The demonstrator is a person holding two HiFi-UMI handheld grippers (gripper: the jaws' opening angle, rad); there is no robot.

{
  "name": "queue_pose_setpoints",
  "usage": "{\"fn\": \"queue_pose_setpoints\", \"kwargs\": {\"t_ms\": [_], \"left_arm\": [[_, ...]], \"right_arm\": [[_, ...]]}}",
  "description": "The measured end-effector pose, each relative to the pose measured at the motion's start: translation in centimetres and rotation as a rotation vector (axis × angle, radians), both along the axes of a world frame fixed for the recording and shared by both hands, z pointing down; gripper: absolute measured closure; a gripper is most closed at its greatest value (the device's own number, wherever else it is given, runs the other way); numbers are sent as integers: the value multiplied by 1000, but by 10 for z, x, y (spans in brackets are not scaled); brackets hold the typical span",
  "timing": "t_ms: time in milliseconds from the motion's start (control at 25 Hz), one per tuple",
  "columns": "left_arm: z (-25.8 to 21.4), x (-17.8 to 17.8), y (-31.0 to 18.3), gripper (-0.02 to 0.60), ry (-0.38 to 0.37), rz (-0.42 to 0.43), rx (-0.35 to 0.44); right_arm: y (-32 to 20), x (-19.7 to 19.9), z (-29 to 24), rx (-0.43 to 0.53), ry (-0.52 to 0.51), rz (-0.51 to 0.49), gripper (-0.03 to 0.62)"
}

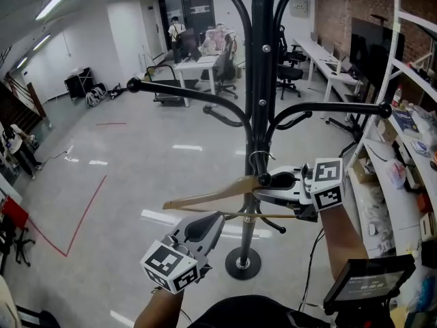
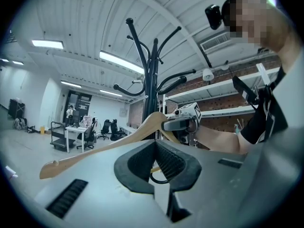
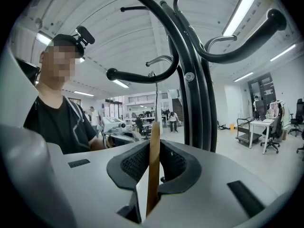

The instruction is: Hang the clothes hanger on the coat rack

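The black coat rack [image 1: 263,80] stands right in front of me, its curved arms spreading at several heights. A wooden hanger [image 1: 205,198] hangs level beside the pole. My right gripper [image 1: 263,181] is shut on its neck, and the wood runs straight up between the pads [image 3: 154,165]. The wire hook [image 3: 153,94] rises to just under a curved rack arm [image 3: 142,75]. My left gripper [image 1: 215,219] is shut, its tips just under the hanger's lower bar [image 1: 273,216]. In the left gripper view the hanger [image 2: 95,151] and right gripper [image 2: 166,126] show beyond its own tips [image 2: 155,146].
The rack's round base [image 1: 243,263] sits on the glossy floor by my feet. White shelving [image 1: 403,115] with clutter runs along the right. Desks and office chairs [image 1: 198,63] stand far back, with people near them. Red tape [image 1: 82,217] marks the floor at left.
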State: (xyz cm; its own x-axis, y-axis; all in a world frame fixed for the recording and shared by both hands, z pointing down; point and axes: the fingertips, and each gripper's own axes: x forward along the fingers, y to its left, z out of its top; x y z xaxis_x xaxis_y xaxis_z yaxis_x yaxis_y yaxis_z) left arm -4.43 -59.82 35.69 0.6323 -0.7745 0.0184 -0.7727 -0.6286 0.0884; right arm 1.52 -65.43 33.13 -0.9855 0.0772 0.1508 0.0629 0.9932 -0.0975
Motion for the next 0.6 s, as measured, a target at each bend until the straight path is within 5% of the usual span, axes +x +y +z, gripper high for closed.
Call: {"fn": "queue_pose_setpoints", "kwargs": {"t_ms": [600], "left_arm": [[4,-1,-3,580,16,11,-22]], "right_arm": [[-7,5,-8,67,-55,-15,536]]}}
